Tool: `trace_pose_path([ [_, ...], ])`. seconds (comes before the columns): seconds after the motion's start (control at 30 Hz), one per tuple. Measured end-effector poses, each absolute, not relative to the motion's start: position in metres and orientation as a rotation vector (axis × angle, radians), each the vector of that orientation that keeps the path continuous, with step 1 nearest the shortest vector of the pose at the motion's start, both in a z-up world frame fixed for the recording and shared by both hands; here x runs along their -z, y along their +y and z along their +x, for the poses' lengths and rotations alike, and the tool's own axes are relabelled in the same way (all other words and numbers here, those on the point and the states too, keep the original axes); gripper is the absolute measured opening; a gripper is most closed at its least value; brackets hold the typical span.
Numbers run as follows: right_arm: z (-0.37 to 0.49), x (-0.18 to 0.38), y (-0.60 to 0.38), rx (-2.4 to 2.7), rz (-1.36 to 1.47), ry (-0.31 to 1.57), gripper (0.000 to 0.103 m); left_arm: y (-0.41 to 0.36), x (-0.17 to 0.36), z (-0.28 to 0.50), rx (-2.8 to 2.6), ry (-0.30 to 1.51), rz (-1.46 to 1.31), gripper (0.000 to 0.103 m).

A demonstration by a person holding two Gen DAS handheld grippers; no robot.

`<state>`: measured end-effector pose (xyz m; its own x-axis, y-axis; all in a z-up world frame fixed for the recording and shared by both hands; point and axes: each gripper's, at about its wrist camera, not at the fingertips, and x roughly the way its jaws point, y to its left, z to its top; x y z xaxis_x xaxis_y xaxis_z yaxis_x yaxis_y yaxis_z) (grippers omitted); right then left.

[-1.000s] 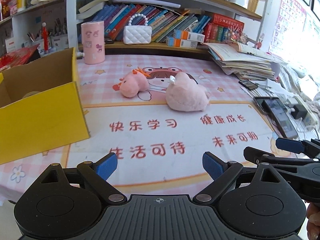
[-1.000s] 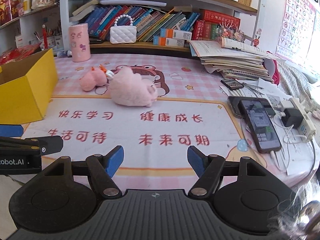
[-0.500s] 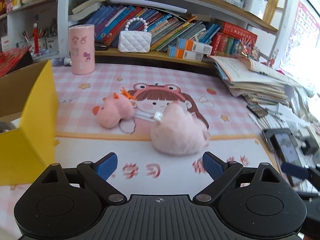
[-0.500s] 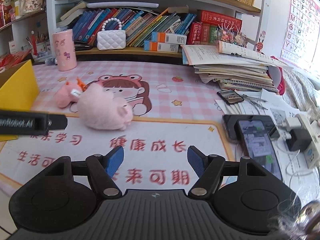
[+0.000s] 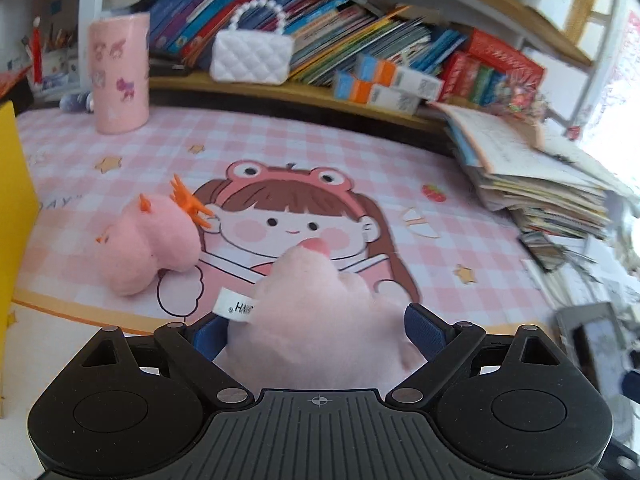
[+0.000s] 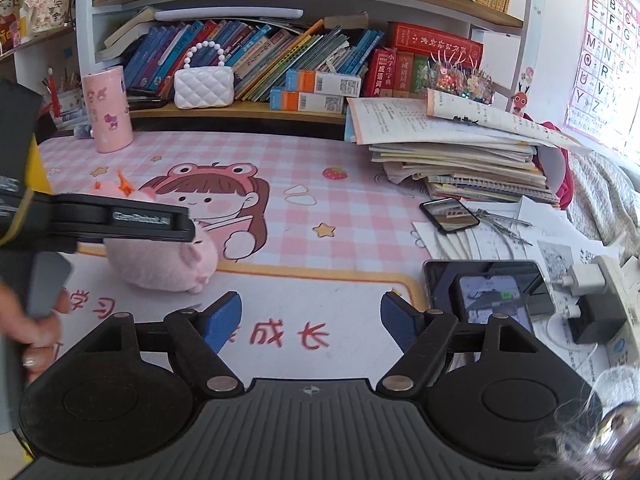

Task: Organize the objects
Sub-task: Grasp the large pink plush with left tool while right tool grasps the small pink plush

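Observation:
A larger pink plush pig [image 5: 320,312] with a white label lies on the pink mat between the open fingers of my left gripper [image 5: 316,332]; the pads stand wide on both sides and do not squeeze it. It also shows in the right wrist view [image 6: 164,264], partly under the left gripper's black finger. A smaller pink plush with orange spikes [image 5: 148,240] lies to its left. My right gripper [image 6: 310,322] is open and empty above the mat's front part.
A yellow cardboard box [image 5: 12,216] stands at the left edge. A pink cup [image 5: 118,74] and white quilted purse [image 5: 252,56] are at the back by the bookshelf. A stack of books [image 6: 452,152], phones [image 6: 492,292] and a charger lie on the right.
My left gripper has moved forward to the larger plush pig, which now sits between its open fingers. My right gripper has shifted slightly forward and right, staying open.

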<state>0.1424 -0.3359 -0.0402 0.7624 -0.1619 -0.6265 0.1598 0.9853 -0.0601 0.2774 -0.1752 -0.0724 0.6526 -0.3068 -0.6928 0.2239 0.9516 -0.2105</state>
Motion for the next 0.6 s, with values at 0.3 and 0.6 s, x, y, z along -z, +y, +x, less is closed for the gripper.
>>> trace_pose_path([
  [0.3, 0.165, 0.041, -0.338, 0.136, 0.017, 0.678, 0.079, -0.154, 0.060, 0.271, 0.357, 0.794, -0.133, 0.061],
  [0.6, 0.220, 0.047, -0.294, -0.093, 0.021, 0.654, 0.088, -0.075, 0.022, 0.195, 0.263, 0.795, -0.151, 0.061],
])
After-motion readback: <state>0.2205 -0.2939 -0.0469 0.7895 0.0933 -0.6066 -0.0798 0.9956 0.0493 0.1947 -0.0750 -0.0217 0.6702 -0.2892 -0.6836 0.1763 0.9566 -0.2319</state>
